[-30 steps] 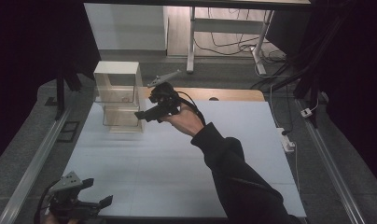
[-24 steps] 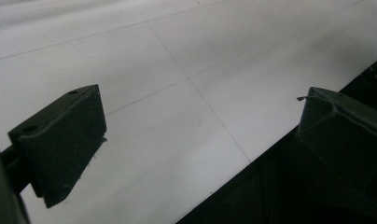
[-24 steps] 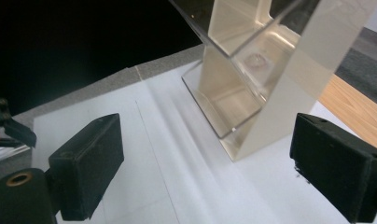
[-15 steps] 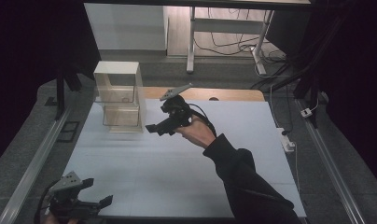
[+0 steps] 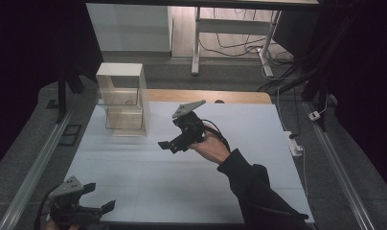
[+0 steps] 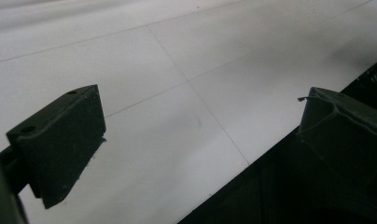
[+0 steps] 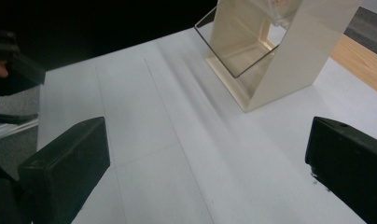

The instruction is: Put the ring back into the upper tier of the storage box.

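Nearest to me, the left hand-held gripper (image 5: 93,199) sits at the bottom left corner of the white bench (image 5: 148,187), low over its front edge; in the left gripper view (image 6: 196,126) its jaws stand wide apart with nothing between them, the bench surface and its dark edge below. Farther in, about mid-bench, I see the right hand-held gripper (image 5: 171,143) held above the surface in the person's hand (image 5: 211,148), dark sleeve (image 5: 258,191) trailing to the lower right, grey plate (image 5: 187,109) on top tilted up. Its jaws are also spread wide and empty, as the right gripper view (image 7: 205,154) confirms; that view also catches the left unit at the far left. Beyond and to the left of the right hand-held gripper, well apart from it, a cream open-fronted box stand (image 5: 122,96) (image 7: 266,51) with clear panels stands upright on the bench near the far left corner. Contents of the stand: cannot resolve. Behind the white surface, a strip of bare wood (image 5: 206,96) shows along the far edge.
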Available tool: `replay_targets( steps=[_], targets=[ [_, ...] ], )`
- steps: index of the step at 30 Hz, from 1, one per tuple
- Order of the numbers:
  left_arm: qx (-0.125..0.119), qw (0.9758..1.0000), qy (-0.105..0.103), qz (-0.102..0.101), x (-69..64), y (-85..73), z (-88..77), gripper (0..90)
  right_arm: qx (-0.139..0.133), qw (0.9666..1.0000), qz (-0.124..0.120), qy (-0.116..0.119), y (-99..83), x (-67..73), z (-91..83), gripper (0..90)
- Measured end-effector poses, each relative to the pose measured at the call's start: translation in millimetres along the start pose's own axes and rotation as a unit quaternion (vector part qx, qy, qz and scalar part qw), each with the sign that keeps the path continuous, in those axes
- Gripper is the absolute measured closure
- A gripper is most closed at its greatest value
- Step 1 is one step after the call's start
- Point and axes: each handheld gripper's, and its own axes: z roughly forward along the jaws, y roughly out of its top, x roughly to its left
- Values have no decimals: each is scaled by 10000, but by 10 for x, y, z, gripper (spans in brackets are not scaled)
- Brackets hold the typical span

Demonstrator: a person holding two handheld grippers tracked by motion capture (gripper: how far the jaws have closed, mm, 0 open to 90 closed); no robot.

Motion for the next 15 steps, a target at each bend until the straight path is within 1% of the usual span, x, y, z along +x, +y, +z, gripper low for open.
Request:
replay_targets(
  steps=[2, 5, 7, 15],
  targets=[
    [-7, 10000, 2, 7, 1, -1, -3, 10, 22, 10000, -58, -24, -49, 19, -12, 0],
    [-23, 10000, 16, 15, 0, -2, -6, 11, 48, 9999, -79, -45, -111, 38, -25, 0],
    [-33, 10000, 27, 12, -2, -3, -7, 11, 97, 9999, -79, -70, -167, 54, -39, 0],
    [-82, 9999, 62, -15, -1, -7, -14, 12, 95, 9999, -46, -123, -345, 88, -100, 0]
  ],
)
